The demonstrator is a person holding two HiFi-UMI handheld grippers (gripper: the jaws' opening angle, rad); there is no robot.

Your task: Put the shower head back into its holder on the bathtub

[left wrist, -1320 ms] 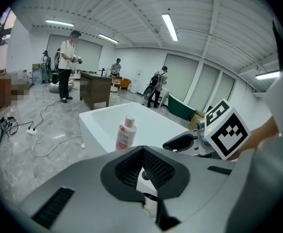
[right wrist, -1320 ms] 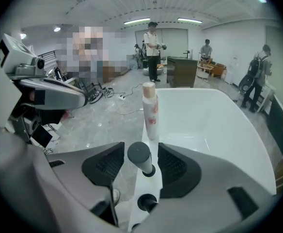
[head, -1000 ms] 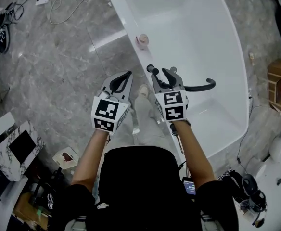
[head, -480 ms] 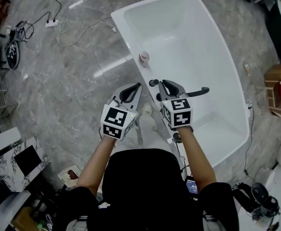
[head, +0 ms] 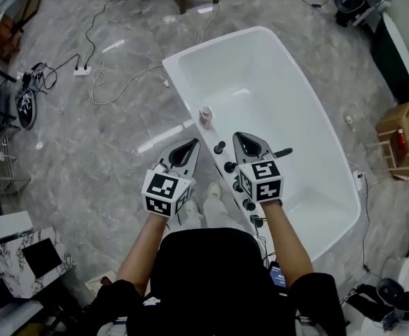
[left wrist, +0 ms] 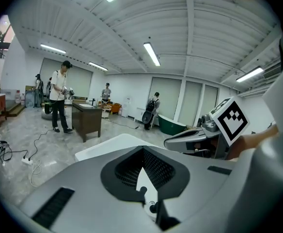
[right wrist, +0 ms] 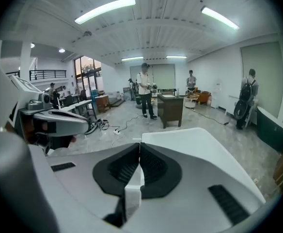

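The fingers of the left gripper (left wrist: 142,153) are pressed together at their tips, and nothing is between them. The fingers of the right gripper (right wrist: 140,149) are also closed on each other, pad against pad, and they hold nothing. In the head view both grippers are held side by side, near each other, and the marker cube (head: 166,191) of each one is turned toward the person. The right gripper is above the near long rim of the white bathtub (head: 281,82). The left gripper is just beside that rim, above the grey marble floor (head: 85,159). From behind the right gripper a short black piece comes out over the inside of the tub. It is probably the end of the shower head (head: 283,151), but the rest of it is hidden, so I cannot tell how it lies. Along the rim stand several black knobs (head: 219,148) and, a little farther from the person, a small pale cylinder (head: 206,115). On the floor, well apart to the left, lies a power strip (head: 83,69) with its cables. In the left gripper view a standing person (left wrist: 60,95) is beside a dark desk (left wrist: 87,118).
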